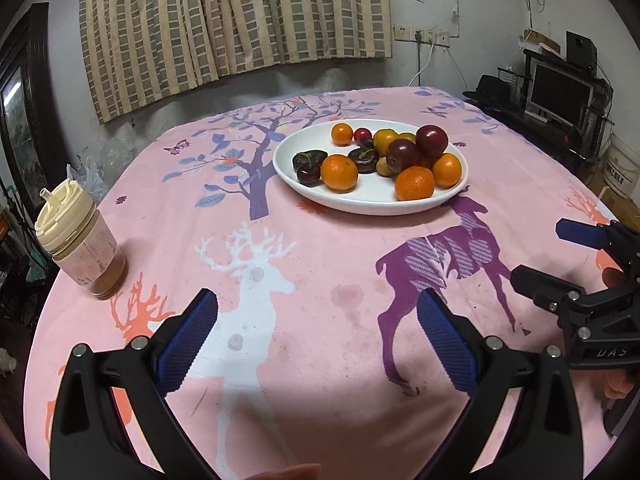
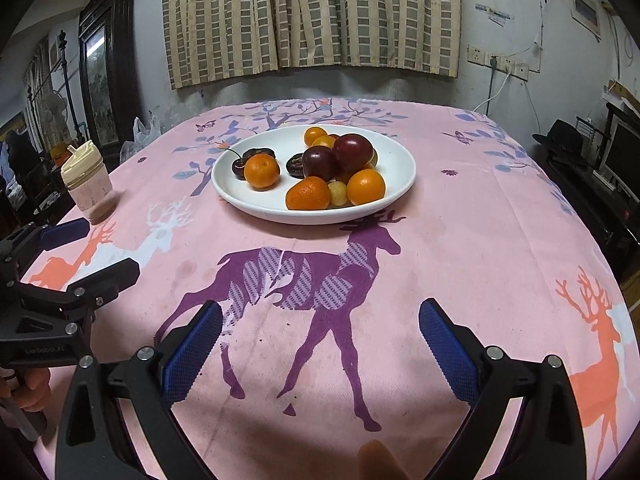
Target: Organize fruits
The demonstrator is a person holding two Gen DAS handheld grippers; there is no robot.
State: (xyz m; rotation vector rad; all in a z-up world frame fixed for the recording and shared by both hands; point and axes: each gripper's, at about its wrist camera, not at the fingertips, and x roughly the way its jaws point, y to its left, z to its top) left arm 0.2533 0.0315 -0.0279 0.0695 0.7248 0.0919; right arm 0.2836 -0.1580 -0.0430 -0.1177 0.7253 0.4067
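All the fruits (image 2: 320,170), oranges, plums and cherries, are sitting piled in the white plate (image 2: 396,156) mid-table, none lying loose on the cloth (image 2: 460,248). That is fitting either a finished gathering or fruit awaiting sorting. Left gripper (image 1: 316,340) and right gripper (image 2: 320,344) are hovering near the table edge, jaws spread, gripping nothing.

Striped curtain (image 1: 224,20) on scuffed white wall (image 1: 432,4)

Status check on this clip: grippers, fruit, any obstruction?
Left gripper and right gripper both open, empty, low over the tablecloth. Fruit all piled on the white plate, untouched. Lidded cup off to the left, path clear.
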